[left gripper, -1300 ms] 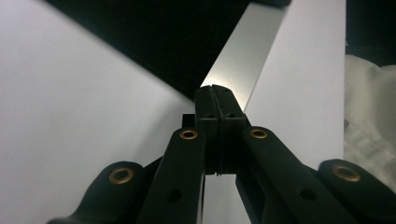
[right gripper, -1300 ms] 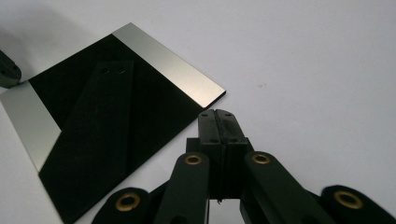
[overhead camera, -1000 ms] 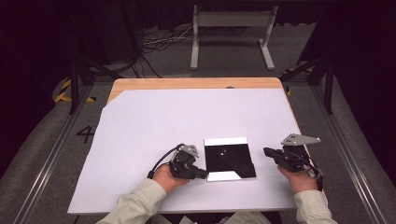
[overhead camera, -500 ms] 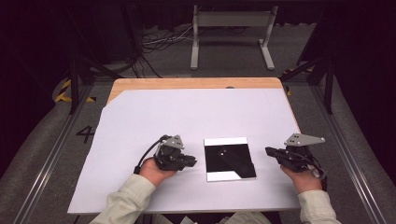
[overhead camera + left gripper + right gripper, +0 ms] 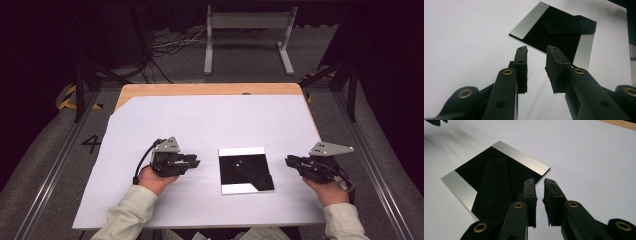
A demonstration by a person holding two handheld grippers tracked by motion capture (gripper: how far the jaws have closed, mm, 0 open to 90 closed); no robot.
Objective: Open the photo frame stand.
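Note:
A square picture frame (image 5: 245,170) lies face down on the white sheet, its black back with a folded stand up and silvery strips along two edges. It also appears in the left gripper view as the frame (image 5: 556,37) and in the right gripper view as the frame (image 5: 491,182). My left gripper (image 5: 195,161) rests a short way left of it, apart from it. Its jaws have just been opening, and nothing sits in the left gripper (image 5: 536,51). My right gripper (image 5: 289,161) lies just right of the frame. Its jaws have also just been opening, by a narrow gap, and the right gripper (image 5: 539,182) holds nothing.
The white sheet (image 5: 210,125) covers a wooden table (image 5: 200,89) whose far edge shows bare. A grey metal stand (image 5: 247,30) and cables (image 5: 170,47) sit on the floor beyond. Rails (image 5: 60,160) run along both sides of the table.
The left gripper has drawn back leftward from the frame's left edge and its jaws have parted. The right gripper stayed in place and its jaws have opened slightly.

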